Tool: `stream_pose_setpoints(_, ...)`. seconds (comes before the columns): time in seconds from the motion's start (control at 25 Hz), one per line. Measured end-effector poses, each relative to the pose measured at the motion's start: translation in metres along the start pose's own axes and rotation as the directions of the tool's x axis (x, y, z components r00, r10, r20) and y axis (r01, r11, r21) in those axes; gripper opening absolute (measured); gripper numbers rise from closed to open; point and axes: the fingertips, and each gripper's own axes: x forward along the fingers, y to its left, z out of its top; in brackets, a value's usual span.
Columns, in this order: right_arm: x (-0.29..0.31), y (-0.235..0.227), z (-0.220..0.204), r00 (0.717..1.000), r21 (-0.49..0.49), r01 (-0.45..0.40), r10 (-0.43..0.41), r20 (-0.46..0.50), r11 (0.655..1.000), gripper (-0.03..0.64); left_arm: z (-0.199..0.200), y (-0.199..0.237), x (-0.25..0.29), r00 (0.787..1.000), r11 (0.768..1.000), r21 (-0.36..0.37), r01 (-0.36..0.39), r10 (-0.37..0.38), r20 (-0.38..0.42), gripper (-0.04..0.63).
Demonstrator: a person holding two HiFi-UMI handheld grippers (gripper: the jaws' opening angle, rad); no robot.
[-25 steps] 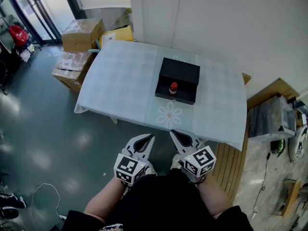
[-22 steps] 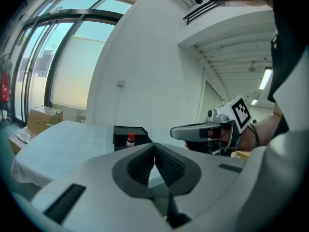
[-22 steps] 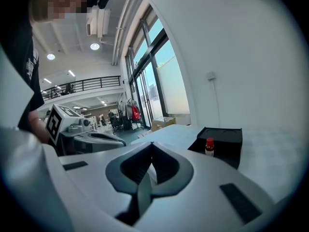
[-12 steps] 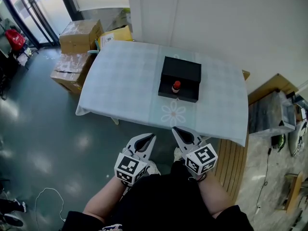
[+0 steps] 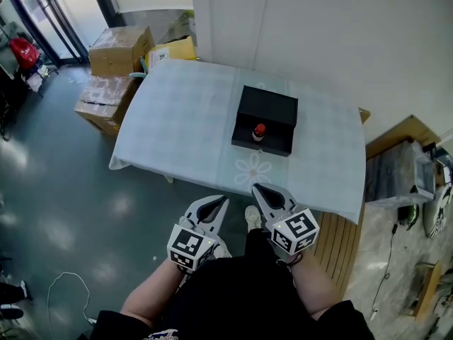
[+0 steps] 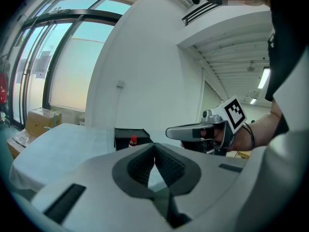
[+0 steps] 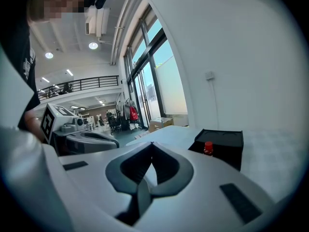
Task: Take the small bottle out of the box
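A black open box (image 5: 267, 112) stands near the middle of the table with the pale cloth (image 5: 177, 126). A small bottle with a red cap (image 5: 259, 131) stands upright in the box's front part. Both grippers are held side by side short of the table's near edge, well away from the box. My left gripper (image 5: 223, 200) is shut with nothing in it, and so is my right gripper (image 5: 256, 188). In the left gripper view the bottle (image 6: 133, 140) shows beyond the shut jaws. In the right gripper view the bottle (image 7: 208, 148) stands in the box (image 7: 222, 140).
Cardboard boxes (image 5: 120, 48) are stacked on the floor by the table's far left corner. A white wall runs behind the table. A wooden platform (image 5: 340, 243) and a grey crate (image 5: 396, 176) lie to the right. A cable (image 5: 64, 289) lies on the floor at left.
The head view has shifted slightly and a foot has come forward under the grippers. Both grippers stay shut and in nearly the same place. The box and bottle have not moved.
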Motion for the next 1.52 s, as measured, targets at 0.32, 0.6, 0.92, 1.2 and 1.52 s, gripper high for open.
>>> stream_pose_setpoints(0.32,0.01,-0.042,0.0,0.999,0.004,-0.036,0.036,-0.028,0.999,0.023,0.006,0.001,0.037,1.0,1.0,-0.007,-0.029,0.029,-0.008,0.028)
stream_pose_setpoints(0.6,0.025,-0.08,0.0,0.997,-0.008,-0.056,0.055,-0.06,0.998,0.023,0.007,0.006,0.071,0.999,0.998,-0.026,-0.048,0.048,-0.027,0.028)
stream_pose_setpoints(0.92,0.049,-0.118,-0.004,0.993,-0.043,-0.066,0.061,-0.1,0.997,0.023,0.008,0.01,0.103,0.997,0.998,0.003,-0.057,0.057,-0.049,0.028)
stream_pose_setpoints(1.2,0.07,-0.146,-0.01,0.991,-0.044,-0.059,0.053,-0.12,0.997,0.023,0.006,0.02,0.123,0.996,0.997,-0.025,-0.068,0.066,-0.055,0.028)
stream_pose_setpoints(1.52,0.088,-0.172,-0.02,0.987,-0.048,-0.055,0.047,-0.15,0.997,0.025,0.0,0.024,0.14,0.995,0.995,-0.06,-0.074,0.07,-0.075,0.028)
